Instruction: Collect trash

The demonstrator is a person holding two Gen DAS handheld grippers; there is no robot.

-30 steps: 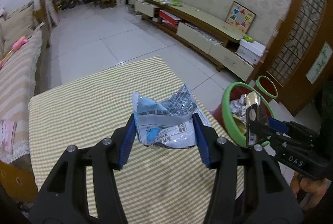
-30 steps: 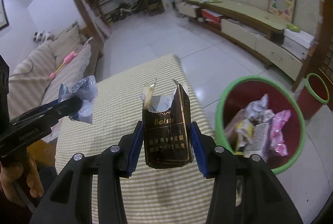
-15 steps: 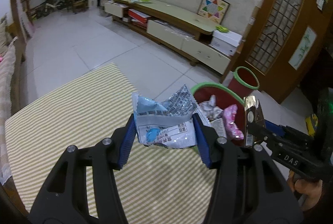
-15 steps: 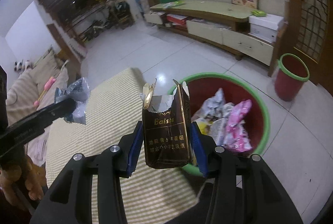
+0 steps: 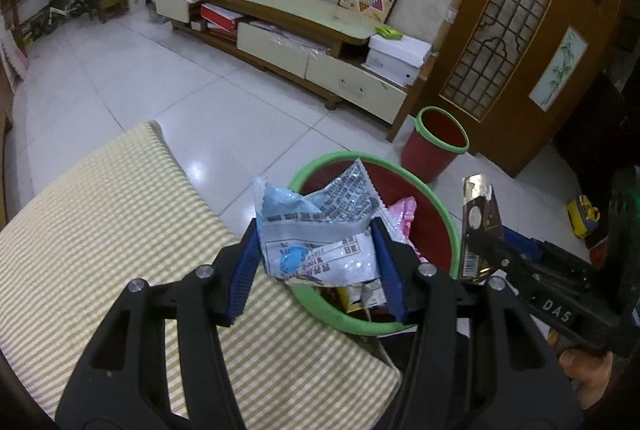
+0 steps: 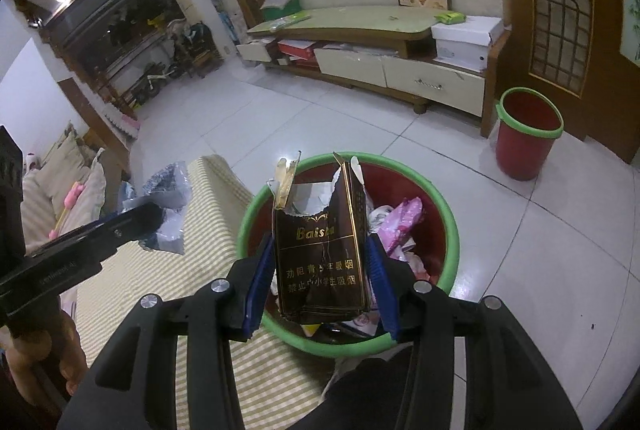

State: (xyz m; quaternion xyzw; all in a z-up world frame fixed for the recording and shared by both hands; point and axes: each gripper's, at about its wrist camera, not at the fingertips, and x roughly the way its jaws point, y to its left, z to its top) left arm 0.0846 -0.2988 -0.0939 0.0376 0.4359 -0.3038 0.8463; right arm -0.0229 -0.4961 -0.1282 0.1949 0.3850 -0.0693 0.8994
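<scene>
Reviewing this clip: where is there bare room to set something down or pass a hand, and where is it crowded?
Free: the striped tablecloth, bare from its far edge to the left gripper, and the white tile floor between the TV cabinet and the big green-rimmed bin. Crowded: that bin's inside, full of wrappers, with the silver wrapper and brown cigarette pack held above it.

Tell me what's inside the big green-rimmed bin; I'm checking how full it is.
The big bin holds a pink wrapper and pale crumpled wrappers; the cigarette pack covers the rest.
</scene>
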